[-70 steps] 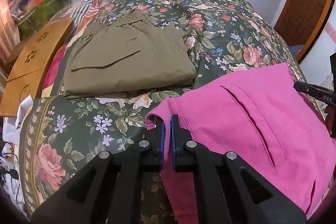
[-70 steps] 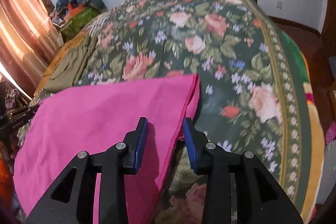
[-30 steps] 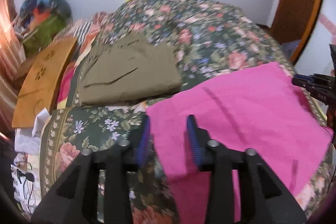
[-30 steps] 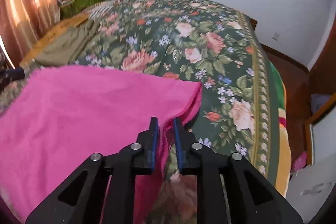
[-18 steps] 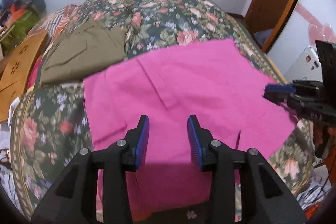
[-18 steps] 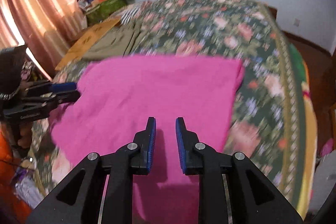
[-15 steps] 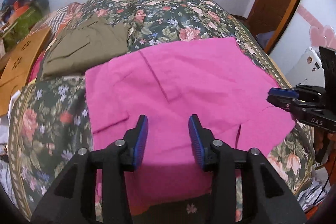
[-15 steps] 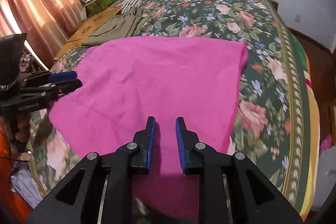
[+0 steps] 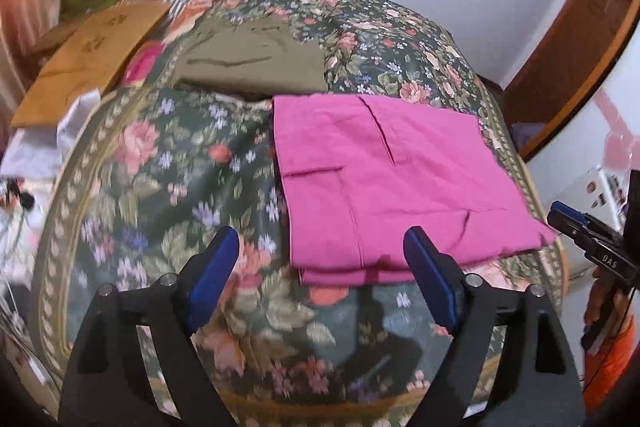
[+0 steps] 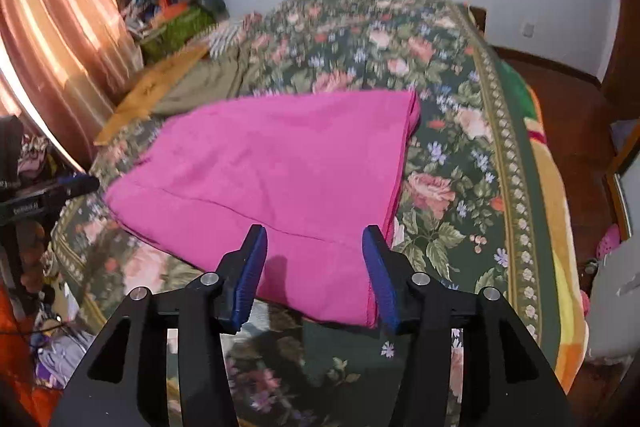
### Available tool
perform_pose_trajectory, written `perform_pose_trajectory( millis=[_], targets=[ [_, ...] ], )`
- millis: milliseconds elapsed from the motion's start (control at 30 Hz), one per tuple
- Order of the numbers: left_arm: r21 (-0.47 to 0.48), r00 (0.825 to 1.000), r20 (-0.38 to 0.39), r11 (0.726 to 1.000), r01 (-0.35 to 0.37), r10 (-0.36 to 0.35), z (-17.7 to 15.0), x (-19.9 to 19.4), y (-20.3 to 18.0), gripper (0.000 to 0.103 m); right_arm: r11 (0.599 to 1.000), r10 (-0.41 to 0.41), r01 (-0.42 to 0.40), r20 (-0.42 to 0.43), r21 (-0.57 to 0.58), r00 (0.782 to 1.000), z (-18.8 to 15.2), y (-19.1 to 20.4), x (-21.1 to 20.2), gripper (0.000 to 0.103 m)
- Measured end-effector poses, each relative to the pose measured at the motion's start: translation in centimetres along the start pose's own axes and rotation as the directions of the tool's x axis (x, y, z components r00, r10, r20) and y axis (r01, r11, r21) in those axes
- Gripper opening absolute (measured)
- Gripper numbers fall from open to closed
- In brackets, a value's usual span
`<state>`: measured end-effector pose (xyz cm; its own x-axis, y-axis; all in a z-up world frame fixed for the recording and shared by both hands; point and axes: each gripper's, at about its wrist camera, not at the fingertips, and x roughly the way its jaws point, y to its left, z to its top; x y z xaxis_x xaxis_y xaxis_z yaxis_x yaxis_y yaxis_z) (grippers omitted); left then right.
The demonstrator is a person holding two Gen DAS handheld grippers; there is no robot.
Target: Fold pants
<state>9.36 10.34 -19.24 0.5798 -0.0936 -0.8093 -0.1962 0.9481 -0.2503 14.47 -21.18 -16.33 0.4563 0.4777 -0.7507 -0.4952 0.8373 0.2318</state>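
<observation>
A pair of bright pink pants [image 9: 384,183] lies folded into a flat, roughly square bundle on a bed covered by a dark green floral bedspread [image 9: 168,163]. In the left wrist view the bundle sits right of centre near the bed's front edge, with a pocket slit and several seams showing on its top layer. In the right wrist view the same pink pants [image 10: 280,183] spread across the middle of the picture, one folded edge toward the right.

The left hand-held gripper [image 9: 322,267] hangs above the bedspread just in front of the bundle. Its blue-padded jaws are opening and stand wide apart, pressing on nothing; only the near edge of the pants shows between them. The right hand-held gripper [image 10: 314,273] hovers over the near corner of the pants. Its jaws are opening too, with pink cloth visible in the gap, and the pads are clear of the cloth.

Each gripper shows at the edge of the other's view.

Beyond the pink bundle, touching or nearly touching its far edge, lies a folded pair of olive pants [image 9: 252,67]. A tan board [image 9: 92,59] rests at the bed's left side. A heap of colourful clothes [image 10: 176,7] sits against the white wall, beside orange curtains [image 10: 56,27].
</observation>
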Motion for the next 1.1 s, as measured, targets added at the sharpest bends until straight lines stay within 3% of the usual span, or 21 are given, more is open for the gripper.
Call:
perform_pose_trajectory(
  millis=[167, 367, 433, 633, 733, 933, 1100],
  targets=[
    [-0.072, 0.994, -0.059, 0.994, 0.083, -0.087, -1.8, 0.5, 0.0, 0.085, 0.999, -0.001, 0.003, 0.063, -0.038, 0.998, 0.3, 1.7, -0.7, 0.048],
    [-0.063, 0.973, -0.156, 0.985, 0.160, -0.168, -3.8, 2.9, -1.9, 0.085, 0.997, 0.020, -0.013, 0.079, -0.080, 0.997, 0.8, 3.6, 0.4, 0.052],
    [-0.043, 0.977, -0.151, 0.988, 0.147, -0.152, -4.0, 3.2, -2.5, 0.087, 0.996, 0.028, -0.022, 0.074, -0.089, 0.997, 0.9, 4.0, 1.1, 0.052],
    [-0.065, 0.970, -0.137, 0.979, 0.194, -0.202, -3.3, 4.1, -2.9, 0.093, 0.998, 0.003, -0.001, 0.023, -0.068, 1.000, 0.6, 3.3, 3.7, 0.052],
    [-0.093, 0.960, -0.128, 0.967, 0.237, -0.248, -2.8, 4.3, -2.7, 0.093, 0.998, 0.022, -0.024, -0.038, -0.058, 0.999, -0.1, 2.6, 5.0, 0.053],
    [-0.180, 0.939, -0.096, 0.933, 0.311, -0.331, -1.8, 4.8, -1.6, 0.093, 0.995, 0.034, -0.037, -0.033, -0.088, 0.999, -0.6, 2.8, 4.8, 0.054],
    [-0.184, 0.948, -0.107, 0.943, 0.278, -0.300, -1.1, 5.6, -1.4, 0.093, 0.994, 0.046, -0.050, -0.041, -0.102, 0.998, -0.6, 2.7, 5.0, 0.055]
  ],
)
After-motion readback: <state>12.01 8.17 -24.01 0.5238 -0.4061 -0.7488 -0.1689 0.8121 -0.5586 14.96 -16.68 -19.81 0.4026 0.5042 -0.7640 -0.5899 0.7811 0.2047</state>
